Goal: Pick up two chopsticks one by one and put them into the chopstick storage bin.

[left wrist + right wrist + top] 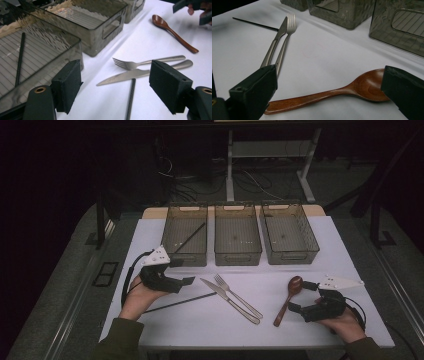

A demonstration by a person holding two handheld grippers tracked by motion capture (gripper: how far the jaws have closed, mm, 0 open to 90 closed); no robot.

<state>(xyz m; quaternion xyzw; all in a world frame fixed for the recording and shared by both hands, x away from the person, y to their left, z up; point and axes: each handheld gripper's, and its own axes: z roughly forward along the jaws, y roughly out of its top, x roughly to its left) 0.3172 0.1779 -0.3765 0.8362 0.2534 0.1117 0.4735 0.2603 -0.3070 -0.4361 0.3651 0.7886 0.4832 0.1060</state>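
Left tongs (186, 271): jaws wide apart, nothing between them, held just above the white table (320, 255). In the left gripper view (115, 87) the gap frames bare tabletop and the near end of the loose black chopstick (130, 98). That chopstick lies flat just below and to the right of the left tongs in the high view (180, 302), its far tip close to the knife blade.

Left bin (186, 234): right ahead of the left tongs, the left jaw near its front wall. A second black chopstick (190, 238) lies inside it on the diagonal; also seen through the bin wall in the left gripper view (19, 58).

Middle bin (237, 234) and right bin (288, 233): beyond the tongs, side by side along the far edge.

Knife (229, 300) and fork (238, 296): between the two tongs, lying side by side and touching or nearly so, tips toward the left tongs, handles toward the person's right. No jaw touches them.

Wooden spoon (286, 299): just left of the right tongs (295, 295), bowl toward the bins, handle toward the person. In the right gripper view (327, 92) jaws stand wide apart straddling the spoon (342, 91); the right jaw sits at the bowl's edge, the left jaw near the handle end. Cannot tell whether either pad touches it. Spoon flat on the table, not lifted.
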